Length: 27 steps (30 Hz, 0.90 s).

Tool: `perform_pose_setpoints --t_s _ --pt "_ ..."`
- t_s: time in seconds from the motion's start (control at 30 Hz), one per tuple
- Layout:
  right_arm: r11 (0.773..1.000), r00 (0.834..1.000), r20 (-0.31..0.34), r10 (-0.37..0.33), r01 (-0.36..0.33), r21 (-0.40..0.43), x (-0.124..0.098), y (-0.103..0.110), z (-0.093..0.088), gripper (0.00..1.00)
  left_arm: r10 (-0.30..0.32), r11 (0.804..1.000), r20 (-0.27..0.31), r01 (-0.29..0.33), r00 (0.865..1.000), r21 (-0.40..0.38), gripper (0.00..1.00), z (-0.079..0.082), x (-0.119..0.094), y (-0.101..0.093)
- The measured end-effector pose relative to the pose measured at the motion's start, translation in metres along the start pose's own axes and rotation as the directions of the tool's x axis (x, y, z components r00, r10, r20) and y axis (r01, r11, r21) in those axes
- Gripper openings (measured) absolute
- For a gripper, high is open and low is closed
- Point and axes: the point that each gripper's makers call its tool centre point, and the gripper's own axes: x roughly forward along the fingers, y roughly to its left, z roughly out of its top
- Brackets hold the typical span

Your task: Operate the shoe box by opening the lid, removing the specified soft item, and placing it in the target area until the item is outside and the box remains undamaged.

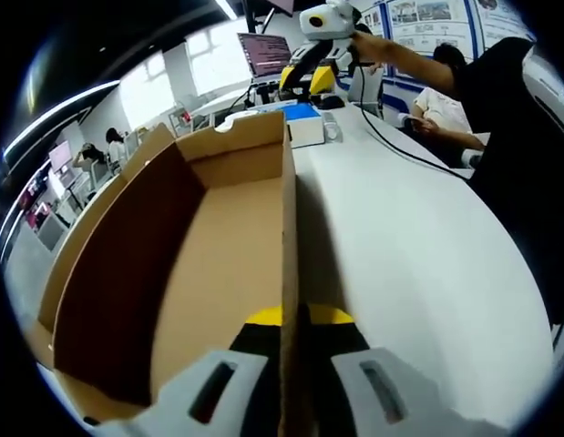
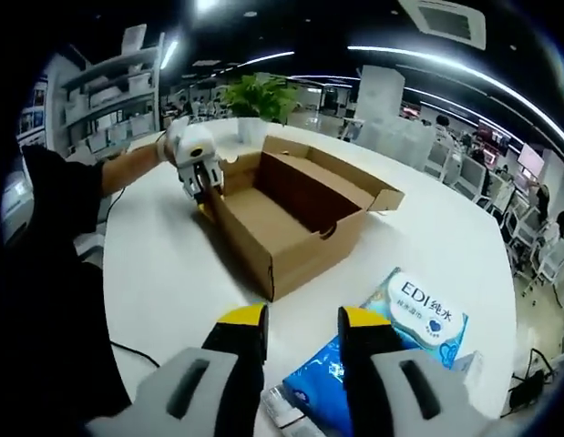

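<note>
An open, empty cardboard shoe box (image 1: 218, 255) lies on the white table (image 1: 418, 264), its lid folded back on the far side. My left gripper (image 1: 295, 316) is shut on the box's side wall, one jaw inside and one outside. In the right gripper view the same gripper (image 2: 198, 159) grips the shoe box (image 2: 291, 218) at its far left wall. A blue and white soft tissue pack (image 2: 414, 319) lies on the table outside the box. My right gripper (image 2: 302, 319) is open just above the pack's near end. It also hangs raised (image 1: 327, 18) over the tissue pack (image 1: 300, 111).
A laptop screen (image 1: 263, 53) and a black cable (image 1: 391, 141) lie at the table's far end, where a person (image 1: 446, 100) sits. A potted plant (image 2: 259, 96) stands beyond the box. Bare table (image 2: 172, 264) runs between me and the box.
</note>
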Motion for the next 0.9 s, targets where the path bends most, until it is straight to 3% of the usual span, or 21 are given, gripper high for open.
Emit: perform_pose_setpoints --t_s 0.3,0.4,0.47,0.67,0.73,0.8,0.9 --pt "0.993 0.997 0.062 -0.044 0.037 0.111 0.013 -0.001 0.036 0.33 -0.017 1.0 0.004 0.017 1.0 -0.002 0.02 -0.001 -0.001 0.003" --pt "0.988 0.995 0.082 -0.058 0.046 0.146 0.018 -0.001 0.047 0.39 -0.019 1.0 0.005 0.019 1.0 0.001 0.02 -0.002 0.0 0.003" --pt "0.985 0.994 0.078 -0.075 0.062 0.158 0.025 -0.003 0.056 0.43 -0.026 1.0 0.002 0.026 1.0 -0.005 0.02 -0.002 0.0 0.004" --pt "0.977 0.988 0.105 -0.114 0.092 0.194 0.036 -0.018 0.082 0.44 -0.025 1.0 0.004 0.025 1.0 0.008 0.02 -0.003 0.0 0.004" --pt "0.964 0.984 0.127 -0.125 0.09 0.251 0.042 -0.024 0.096 0.45 -0.024 1.0 0.005 0.024 1.0 0.008 0.02 -0.003 -0.001 0.004" --pt "0.944 0.984 0.16 -0.082 0.025 0.33 0.049 -0.023 0.109 0.45 -0.024 1.0 0.006 0.024 1.0 0.01 0.02 -0.003 0.0 0.004" --pt "0.918 0.972 0.219 -0.084 -0.011 0.397 0.055 -0.032 0.132 0.44 -0.024 1.0 0.006 0.023 1.0 0.011 0.02 -0.003 0.0 0.004"
